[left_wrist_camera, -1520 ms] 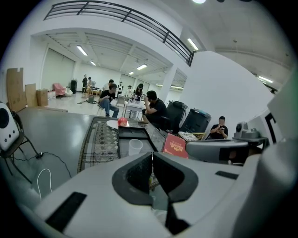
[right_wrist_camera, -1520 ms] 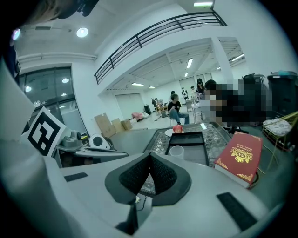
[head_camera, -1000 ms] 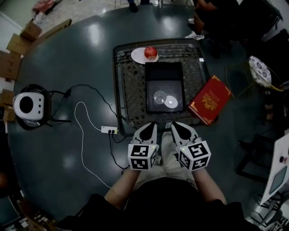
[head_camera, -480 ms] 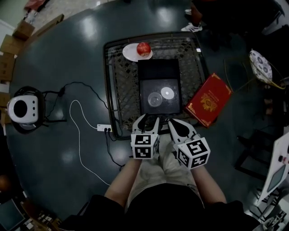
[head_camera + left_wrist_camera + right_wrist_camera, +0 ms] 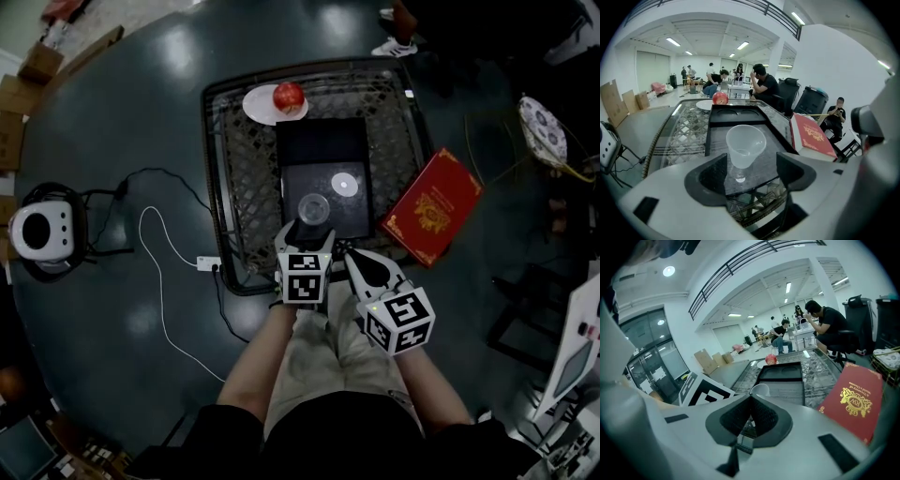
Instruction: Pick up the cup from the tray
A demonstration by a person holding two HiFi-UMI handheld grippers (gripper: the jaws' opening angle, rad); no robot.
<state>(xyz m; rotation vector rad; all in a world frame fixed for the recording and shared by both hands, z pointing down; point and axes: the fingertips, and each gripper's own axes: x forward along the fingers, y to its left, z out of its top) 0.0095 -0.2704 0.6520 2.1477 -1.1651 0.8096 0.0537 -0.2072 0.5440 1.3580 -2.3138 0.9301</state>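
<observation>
A clear plastic cup (image 5: 312,207) stands upright at the near end of the black tray (image 5: 323,141). In the left gripper view the cup (image 5: 745,146) sits between the two dark pads (image 5: 714,174), with a gap on each side. My left gripper (image 5: 307,232) is at the tray's near edge and its jaws are opening around the cup without pressing on it. My right gripper (image 5: 349,255) hangs just right of it, shut and empty. The right gripper view shows its jaws (image 5: 751,401) closed together and the cup's rim (image 5: 760,389) beyond them.
A small round disc (image 5: 349,185) lies on the tray past the cup. A red apple (image 5: 289,95) rests on a white plate (image 5: 258,105) at the glass table's far end. A red book (image 5: 431,206) lies right of the tray. White cable and power strip (image 5: 208,263) lie left.
My left gripper has moved forward to the tray's near edge and its jaws have spread around the cup. The right gripper has stayed close beside it, still shut.
</observation>
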